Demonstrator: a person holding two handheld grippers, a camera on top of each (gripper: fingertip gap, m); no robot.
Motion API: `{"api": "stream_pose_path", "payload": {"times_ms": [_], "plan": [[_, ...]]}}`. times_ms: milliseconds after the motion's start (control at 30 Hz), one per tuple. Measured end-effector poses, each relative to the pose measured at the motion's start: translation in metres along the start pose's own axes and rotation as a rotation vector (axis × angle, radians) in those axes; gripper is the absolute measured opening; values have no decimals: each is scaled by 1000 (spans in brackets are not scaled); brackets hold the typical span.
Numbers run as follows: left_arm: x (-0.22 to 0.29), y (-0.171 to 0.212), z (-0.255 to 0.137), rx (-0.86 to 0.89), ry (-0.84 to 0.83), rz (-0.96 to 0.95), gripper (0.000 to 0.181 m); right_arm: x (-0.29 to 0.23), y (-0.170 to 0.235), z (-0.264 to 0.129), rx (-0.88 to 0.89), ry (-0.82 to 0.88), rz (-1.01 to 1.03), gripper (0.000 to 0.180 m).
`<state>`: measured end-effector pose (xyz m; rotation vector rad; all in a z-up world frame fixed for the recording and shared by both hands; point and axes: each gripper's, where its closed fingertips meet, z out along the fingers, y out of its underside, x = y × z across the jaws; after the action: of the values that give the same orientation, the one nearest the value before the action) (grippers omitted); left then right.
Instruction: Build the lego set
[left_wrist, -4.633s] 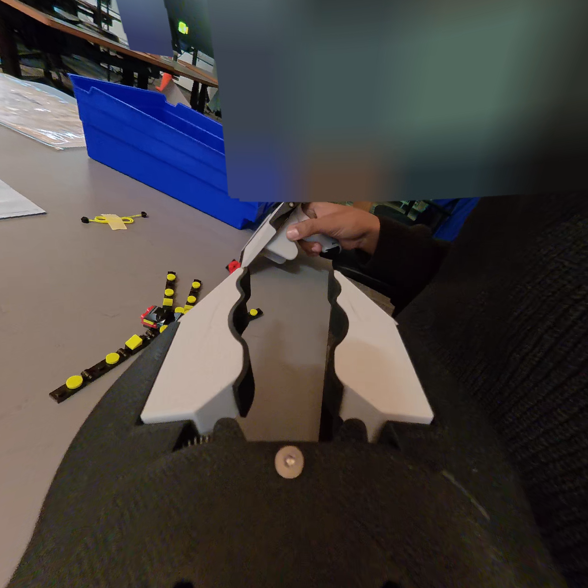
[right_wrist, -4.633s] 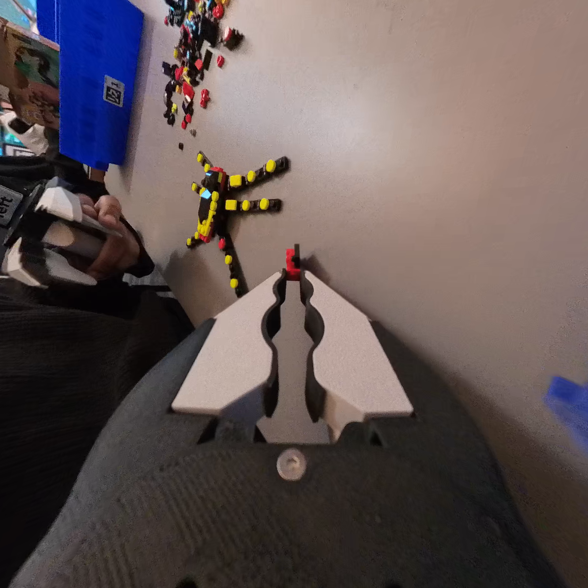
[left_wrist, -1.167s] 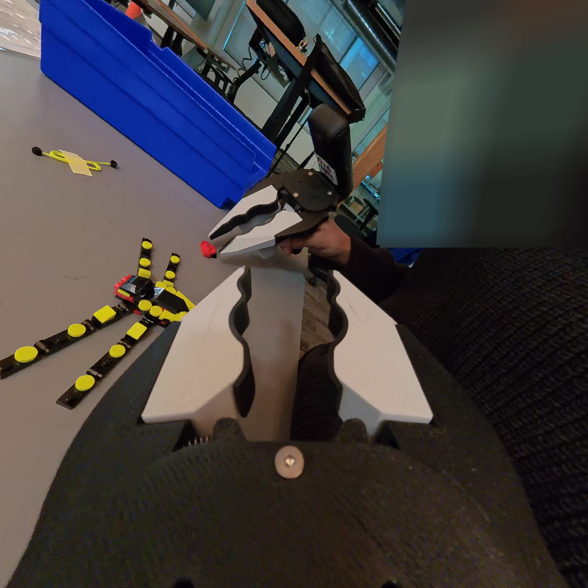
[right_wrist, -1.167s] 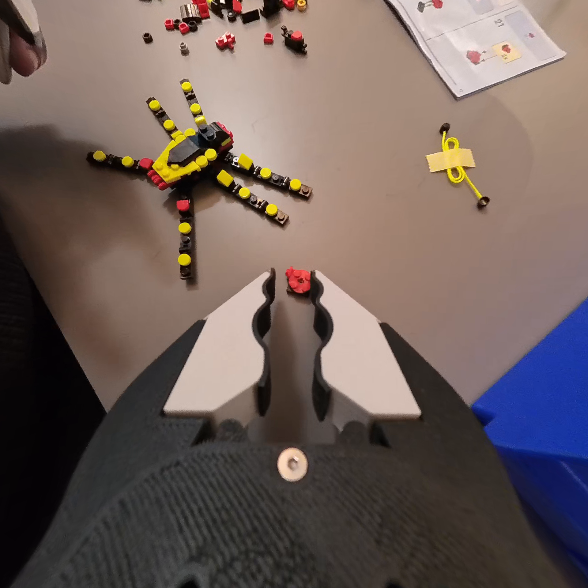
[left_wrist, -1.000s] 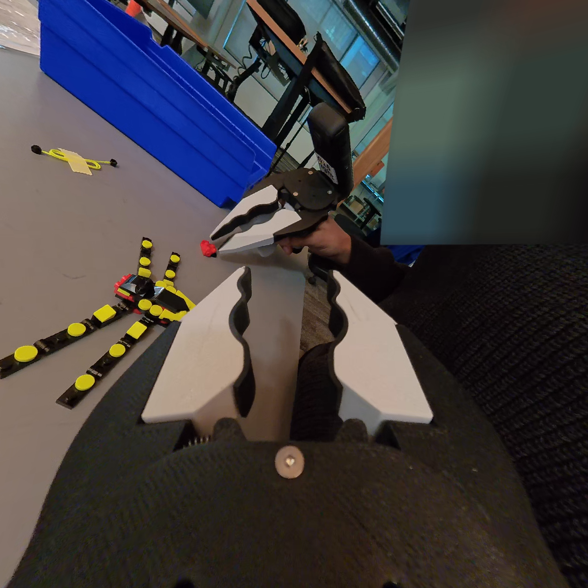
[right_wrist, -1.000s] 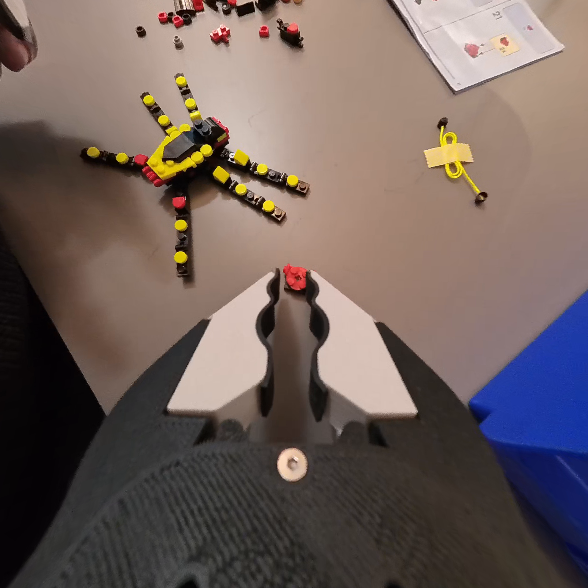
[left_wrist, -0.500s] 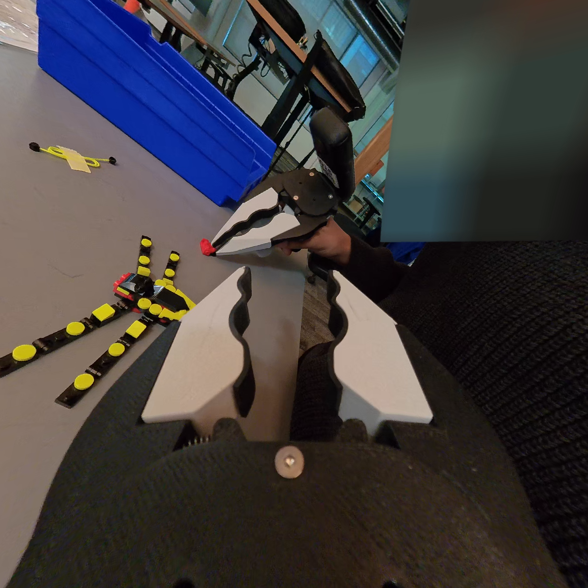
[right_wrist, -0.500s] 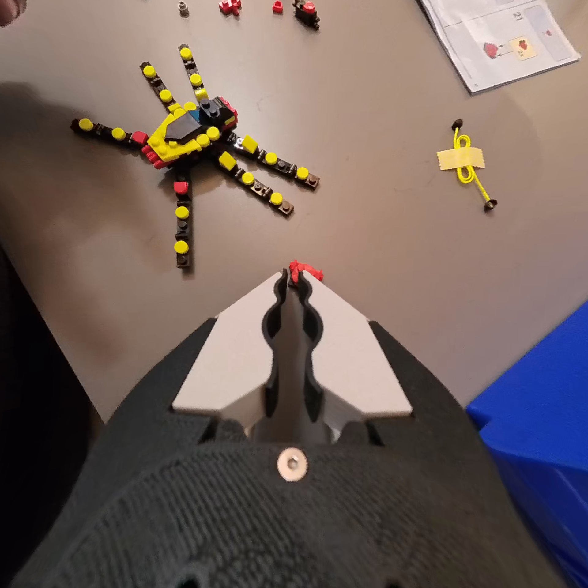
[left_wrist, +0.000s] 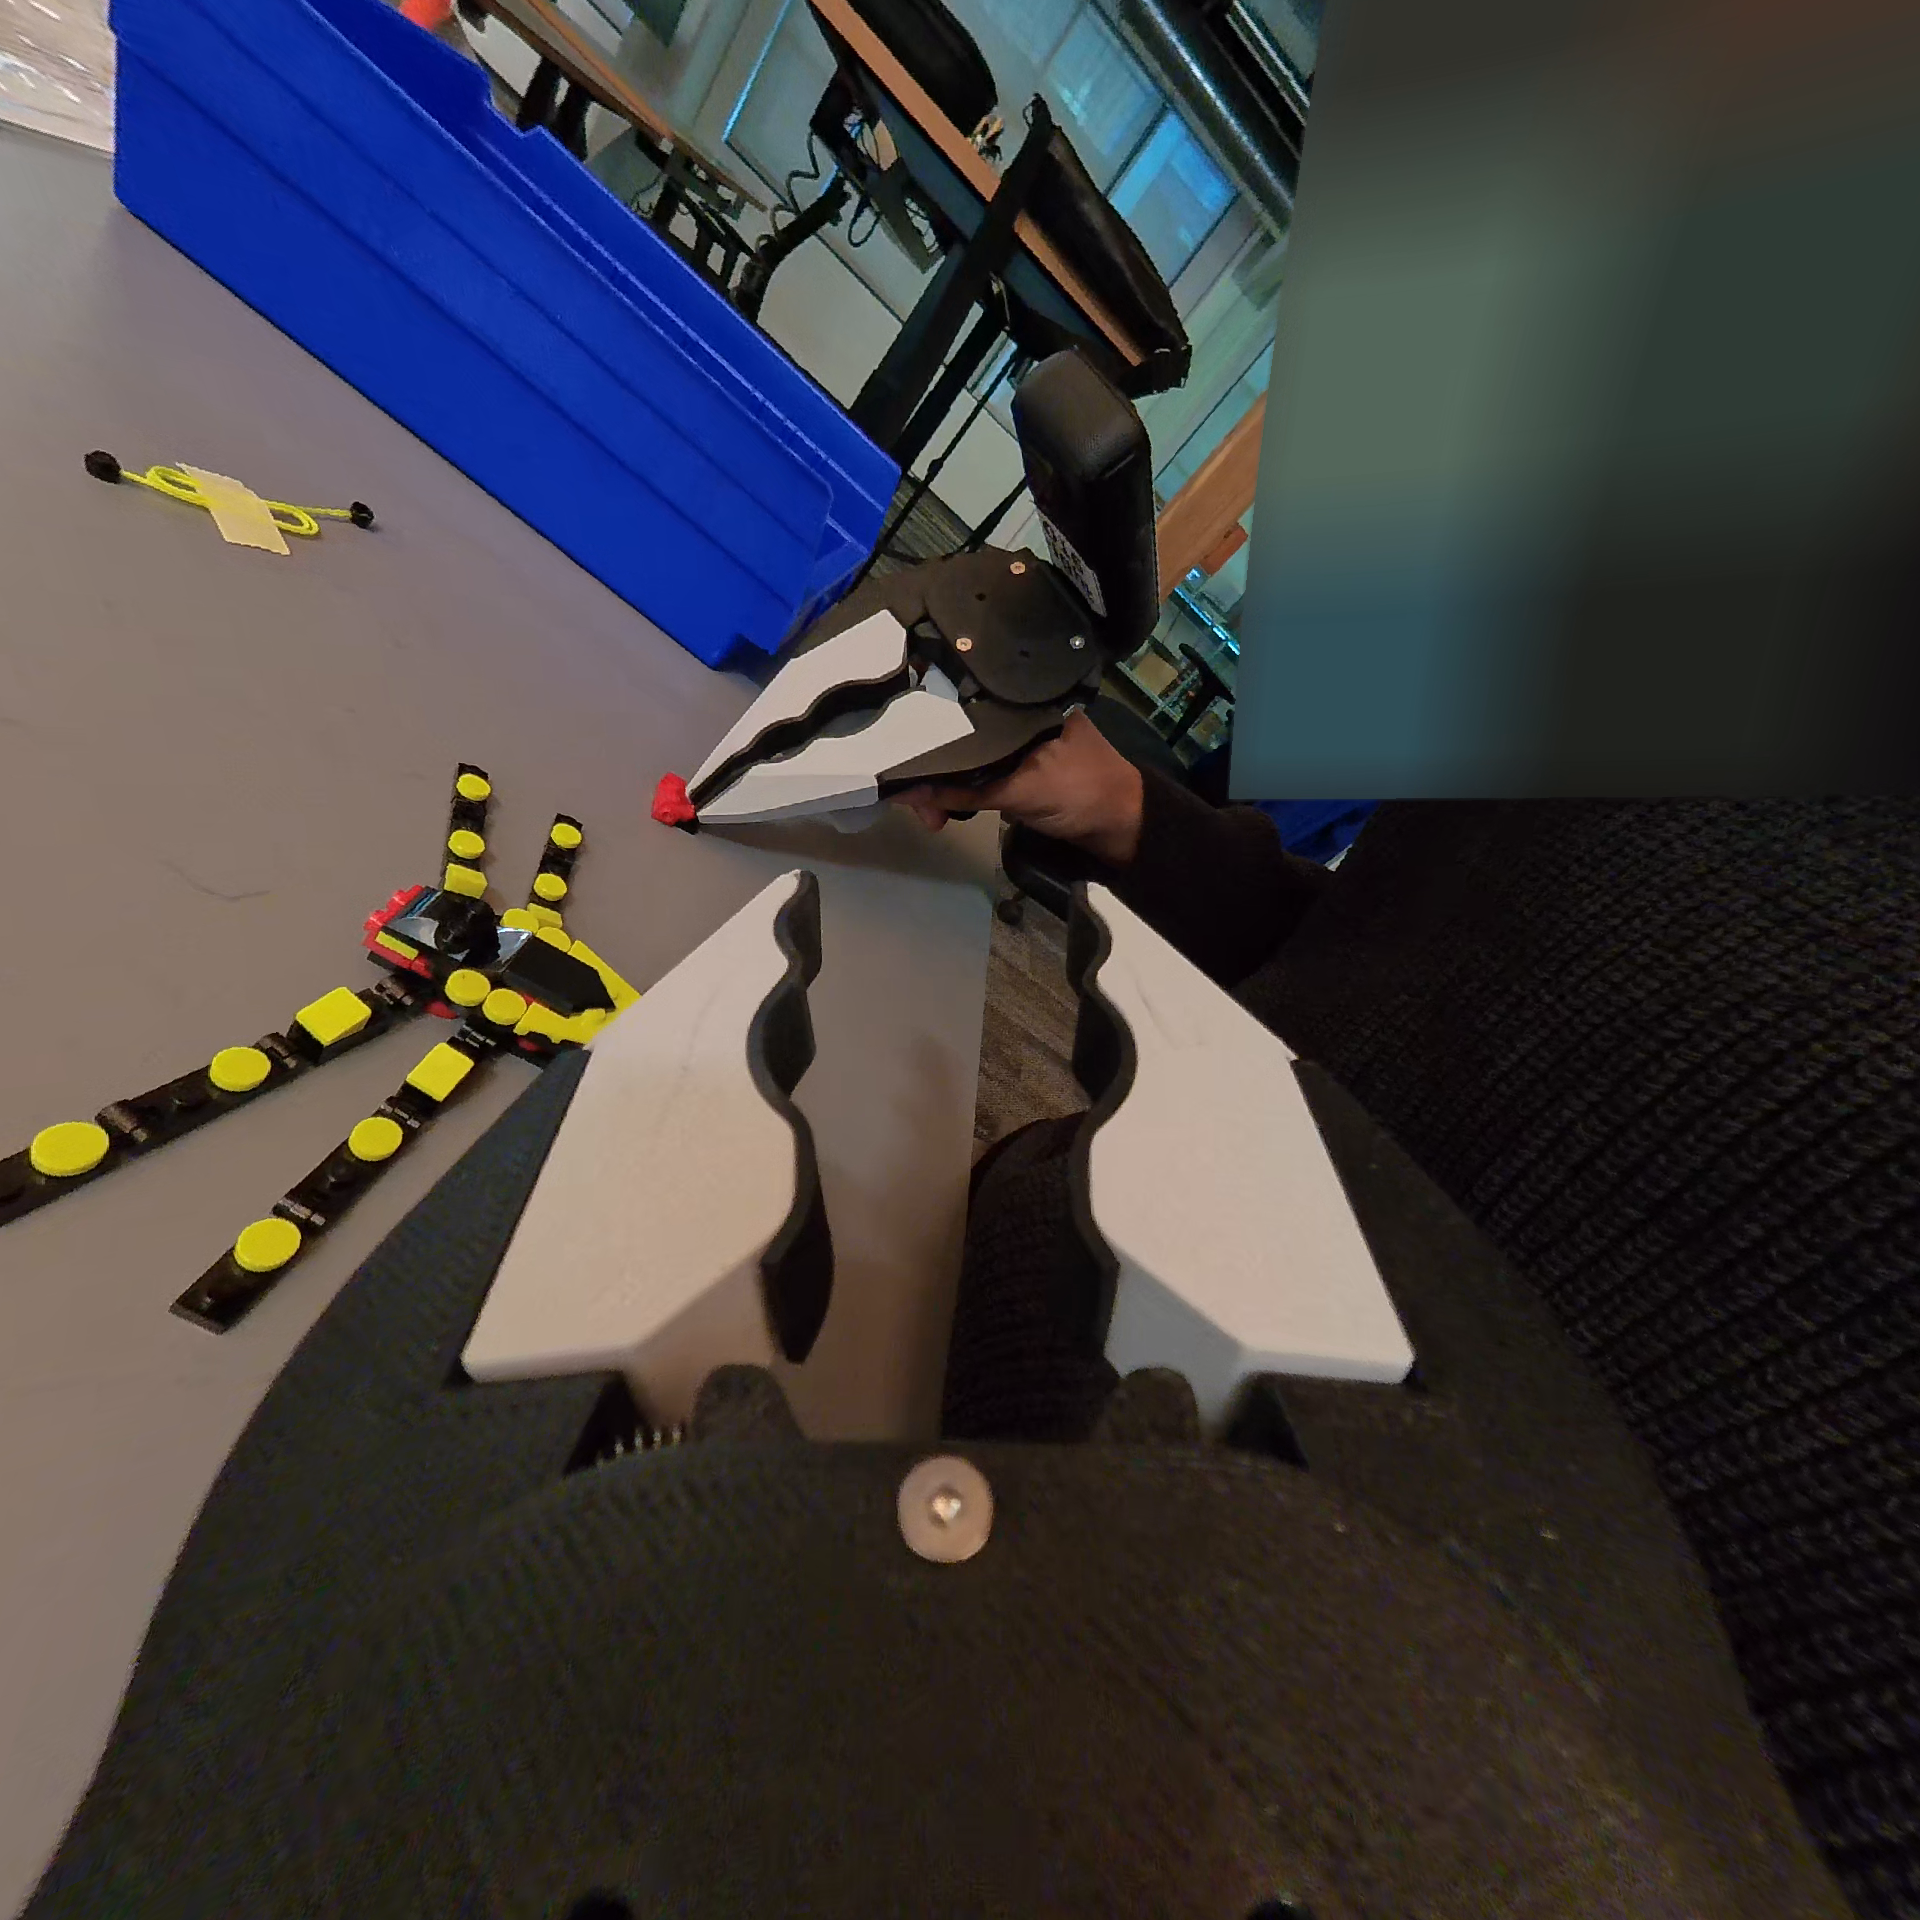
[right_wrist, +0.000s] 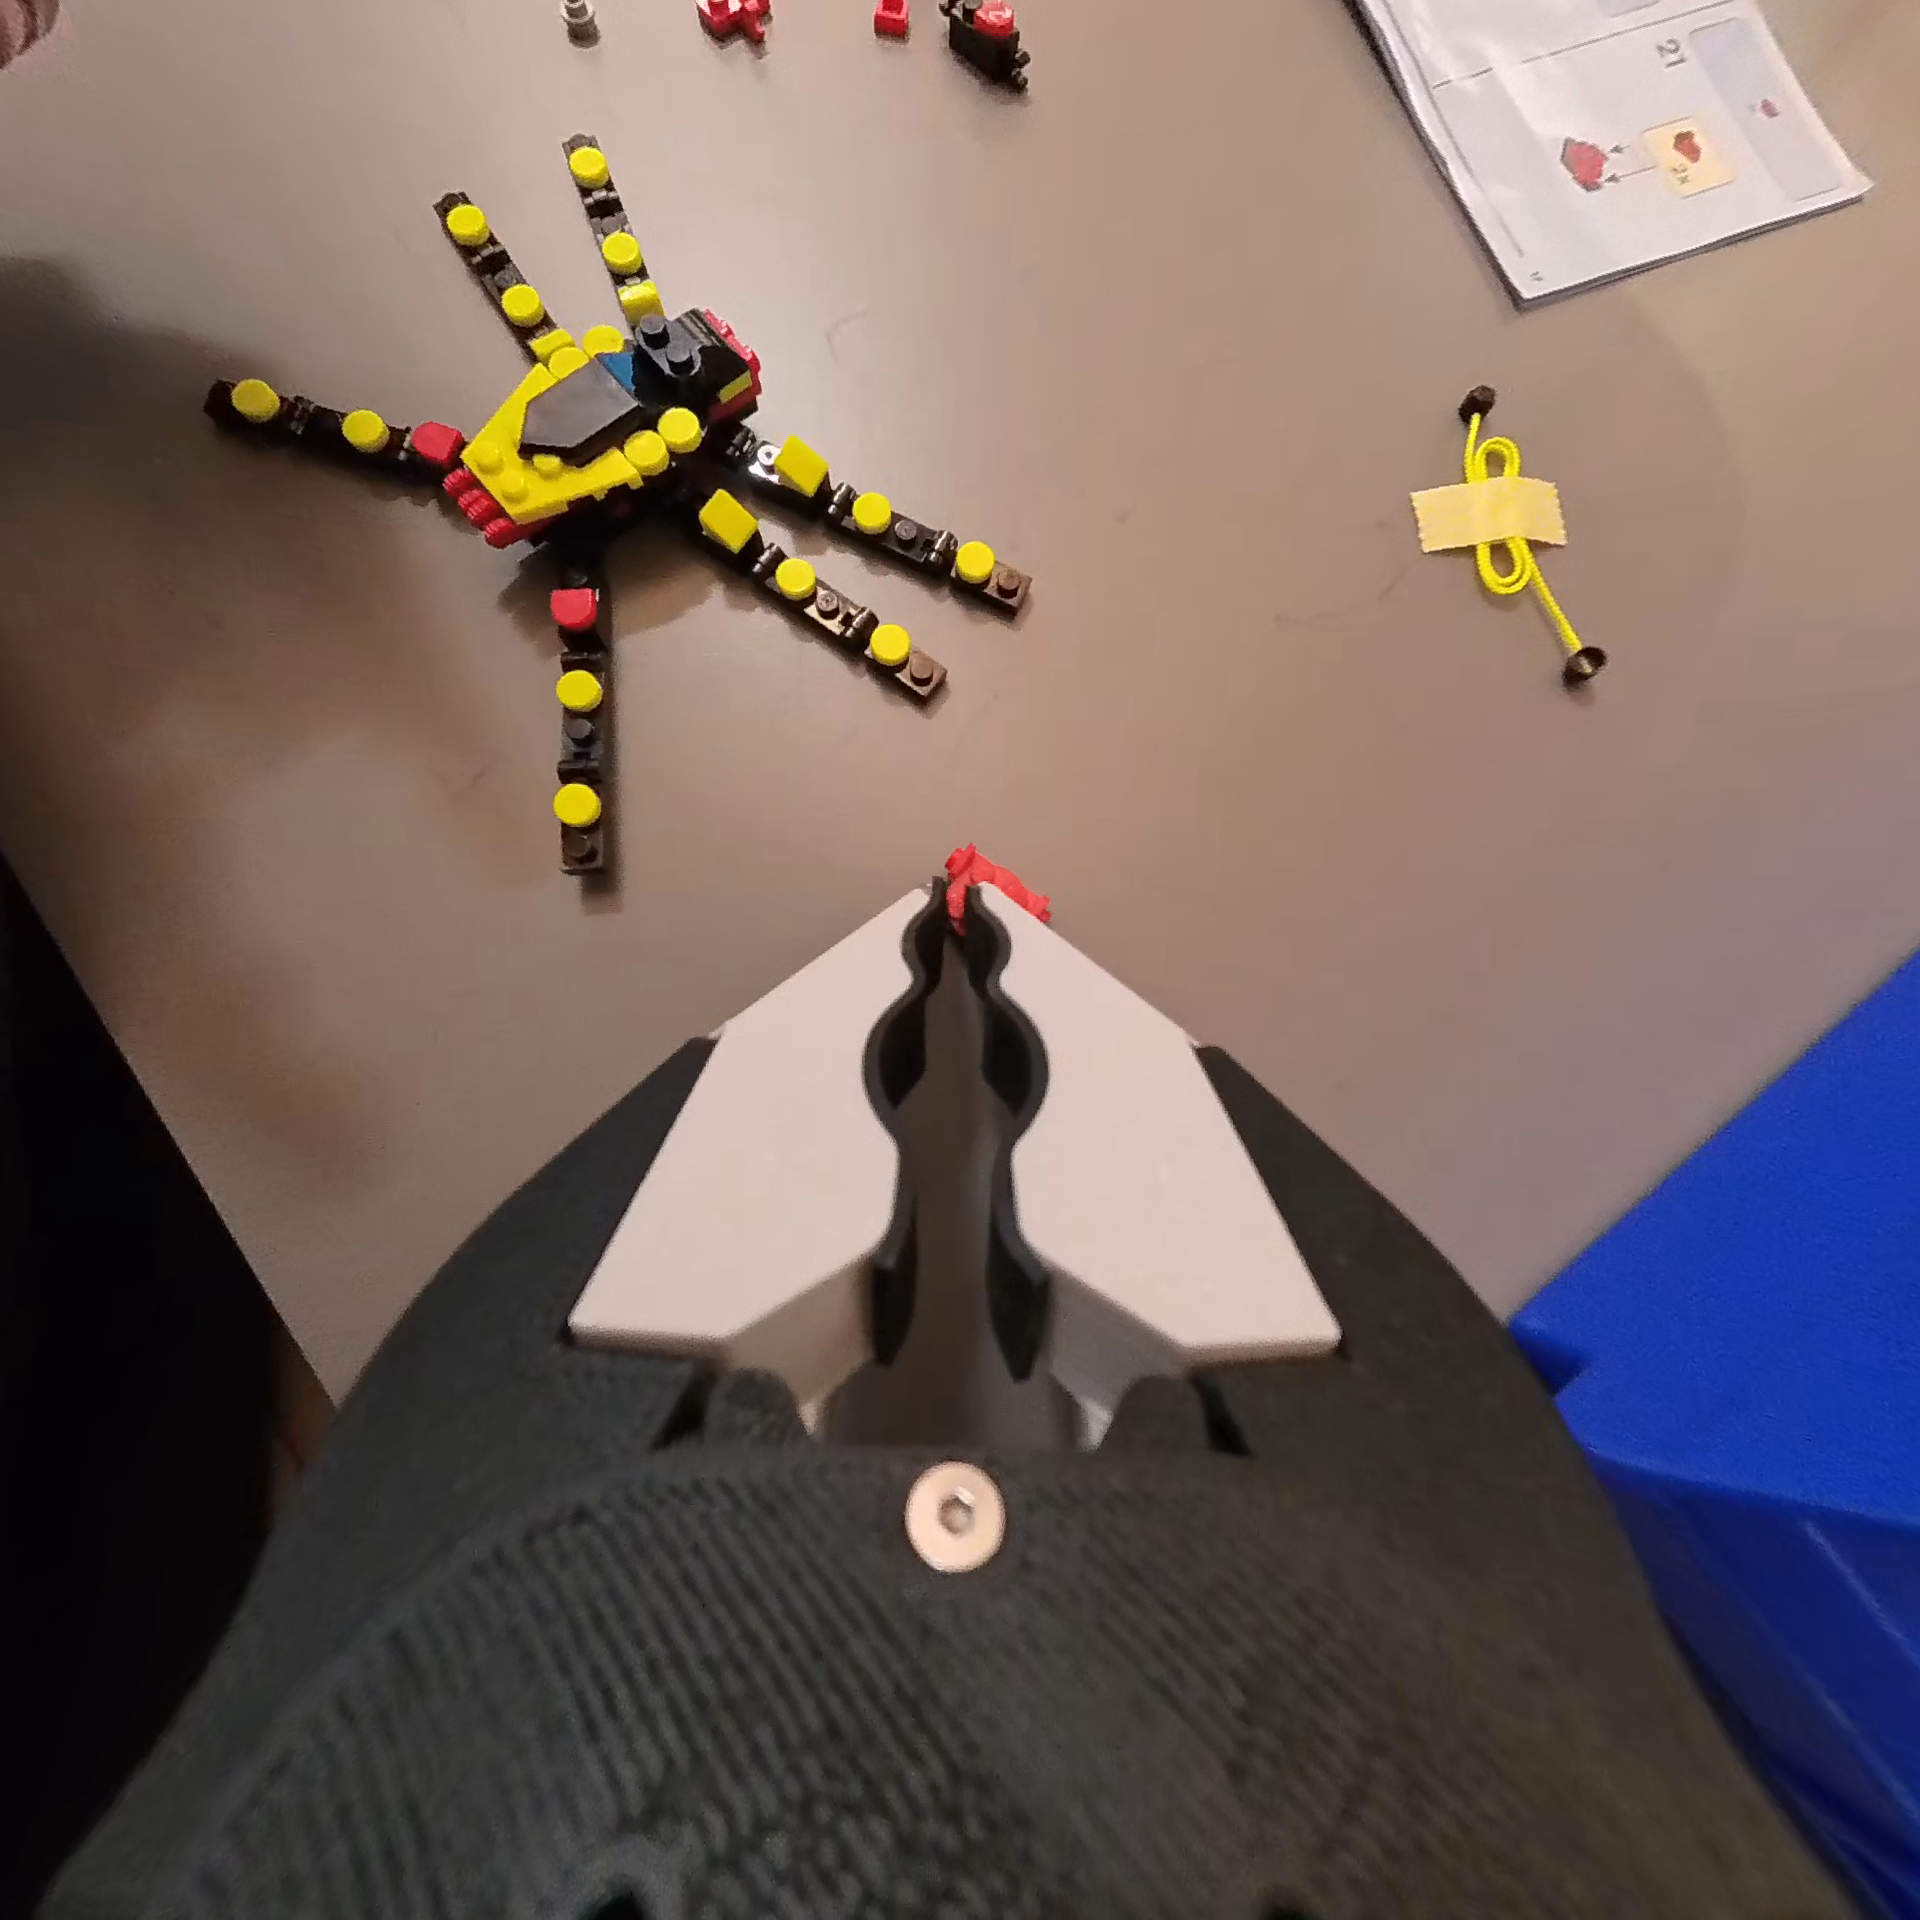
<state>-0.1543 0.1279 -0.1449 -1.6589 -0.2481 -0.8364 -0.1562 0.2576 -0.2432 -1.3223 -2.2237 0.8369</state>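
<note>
Between the tips of the right gripper (right_wrist: 961, 902) sits a small red lego piece (right_wrist: 977, 883), pinched at the very ends of the fingers, which are nearly closed around it; in the left wrist view the same red piece (left_wrist: 670, 802) shows at the point of that gripper (left_wrist: 696, 808), down at the surface of the grey table (left_wrist: 208, 707). Just left and beyond it in the right wrist view lies the partly built lego model (right_wrist: 608, 436), a yellow, black and red body with long black legs studded with yellow round tiles, lying flat on the table (right_wrist: 1195, 675) and apart from the held piece. The left gripper (left_wrist: 940, 904) is held at the near table edge with its fingers spread wide and nothing between them; the model (left_wrist: 488, 961) lies just to its left. At the far edge of the right wrist view a few loose red and black pieces (right_wrist: 982, 36) are scattered. To the far right lies an instruction booklet (right_wrist: 1621, 145), and nearer than it a yellow cord (right_wrist: 1512, 530) with black ends, held by a strip of tape. A blue bin (right_wrist: 1745, 1299) stands at the near right; in the left wrist view the blue bin (left_wrist: 468, 291) runs along the far side of the table.
</note>
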Motion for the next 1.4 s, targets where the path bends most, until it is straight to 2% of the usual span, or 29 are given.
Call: {"api": "stream_pose_path", "payload": {"times_ms": [300, 500, 667, 767, 900, 1100, 1333, 1400], "plan": [[5, 4, 1, -27, 35, -12, 39, 12, 4, -7, 9, 21, 51, 3], [-20, -4, 4, -4, -86, 24, 42, 15, -15, -17, 125, 31, 78, 5], [-77, -38, 10, -23, -354, 54, 47, 14, -23, -23, 176, 39, 80, 5], [-124, -56, 24, -221, -459, 158, 64, 17, -19, -26, 176, 39, 135, 4], [-217, -87, 40, -442, -701, 390, 64, 15, -22, -35, 236, -8, 218, 6], [-275, -106, 88, -535, -734, 348, 58, 19, -15, -38, 224, 11, 257, 7], [-284, -100, 88, -605, -746, 344, 51, 24, -9, -41, 253, -22, 341, 9], [-284, -100, 88, -614, -741, 336, 44, 24, -9, -41, 262, -32, 359, 9]]}}
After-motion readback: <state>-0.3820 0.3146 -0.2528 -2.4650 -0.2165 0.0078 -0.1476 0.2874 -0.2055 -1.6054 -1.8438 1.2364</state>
